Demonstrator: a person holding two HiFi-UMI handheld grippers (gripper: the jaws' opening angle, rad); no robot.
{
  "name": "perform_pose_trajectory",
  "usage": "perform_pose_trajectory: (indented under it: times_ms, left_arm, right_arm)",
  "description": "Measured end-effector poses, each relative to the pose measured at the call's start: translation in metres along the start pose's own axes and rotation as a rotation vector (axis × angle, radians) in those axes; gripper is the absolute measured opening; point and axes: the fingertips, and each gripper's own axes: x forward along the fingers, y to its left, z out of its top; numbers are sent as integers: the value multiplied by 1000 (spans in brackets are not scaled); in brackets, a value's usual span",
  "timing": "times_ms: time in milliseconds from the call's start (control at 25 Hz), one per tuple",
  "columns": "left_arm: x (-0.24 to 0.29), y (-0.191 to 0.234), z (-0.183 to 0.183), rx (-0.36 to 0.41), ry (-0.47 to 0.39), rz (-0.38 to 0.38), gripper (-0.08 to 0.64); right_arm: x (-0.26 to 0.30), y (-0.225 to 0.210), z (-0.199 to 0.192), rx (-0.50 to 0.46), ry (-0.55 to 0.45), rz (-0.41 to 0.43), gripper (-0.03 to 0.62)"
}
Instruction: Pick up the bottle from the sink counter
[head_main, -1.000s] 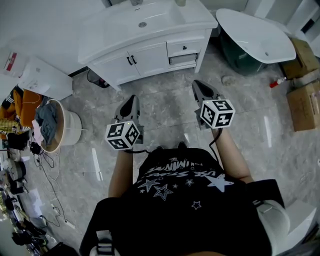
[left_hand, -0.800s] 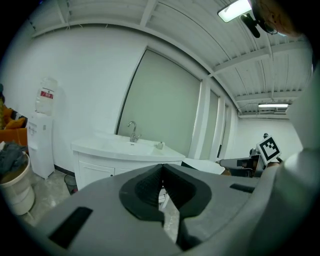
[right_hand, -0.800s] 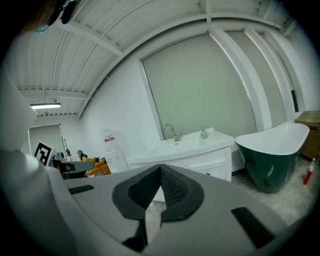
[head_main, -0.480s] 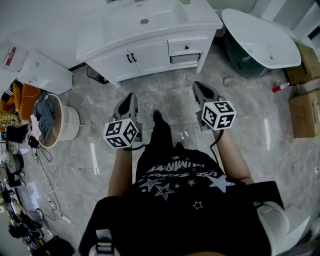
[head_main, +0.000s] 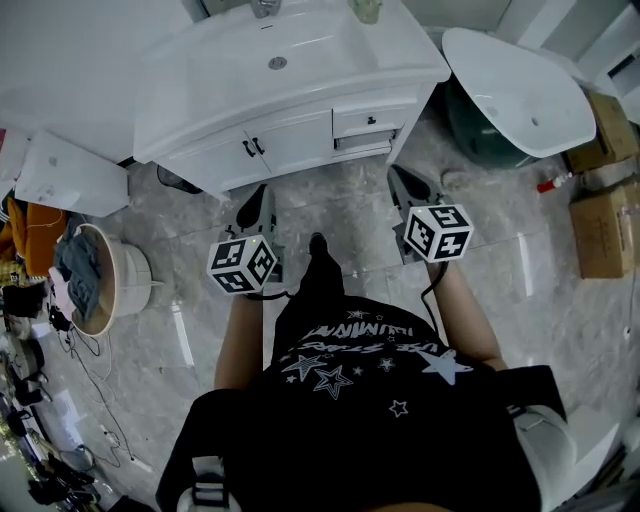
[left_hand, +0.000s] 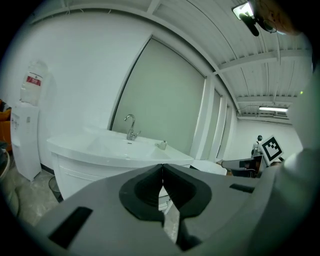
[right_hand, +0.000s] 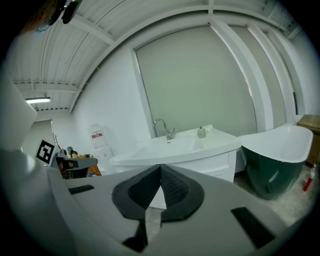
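Note:
A small pale bottle (right_hand: 201, 132) stands at the back right of the white sink counter (head_main: 400, 55), right of the chrome tap (right_hand: 164, 129). In the head view the bottle (head_main: 366, 10) sits at the top edge; in the left gripper view the bottle (left_hand: 161, 145) is a small shape beside the tap (left_hand: 131, 127). My left gripper (head_main: 254, 204) and right gripper (head_main: 403, 184) hang over the floor in front of the vanity, well short of the counter. Both have their jaws shut with nothing between them.
A white freestanding bathtub (head_main: 515, 85) stands right of the vanity. Cardboard boxes (head_main: 605, 225) lie at the far right. A round basket of clothes (head_main: 95, 275) and cables sit on the floor at left. A water dispenser (left_hand: 27, 135) stands by the left wall.
The person has stepped towards the vanity, one foot now forward. The sink counter sits lower and larger in the head view. Both grippers stay shut at about the same spread.

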Motion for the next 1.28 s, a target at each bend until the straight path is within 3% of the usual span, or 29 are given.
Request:
perform_pose_trajectory:
  times_ms: [360,600,800,1280]
  left_arm:
    - [100,67,46,-28,17,-67,9]
    - [141,95,65,-21,29,-123,9]
    - [164,121,68,-48,49,-125,9]
    - [260,99,89,-14,79,-202,9]
  right_arm:
    - [112,-13,55,-5,2,-46,6]
    - [171,-12,82,-11,-8,-69,6]
    - [202,-6,87,-31,11,-63,6]
    - [246,-86,113,2,1,-114,6]
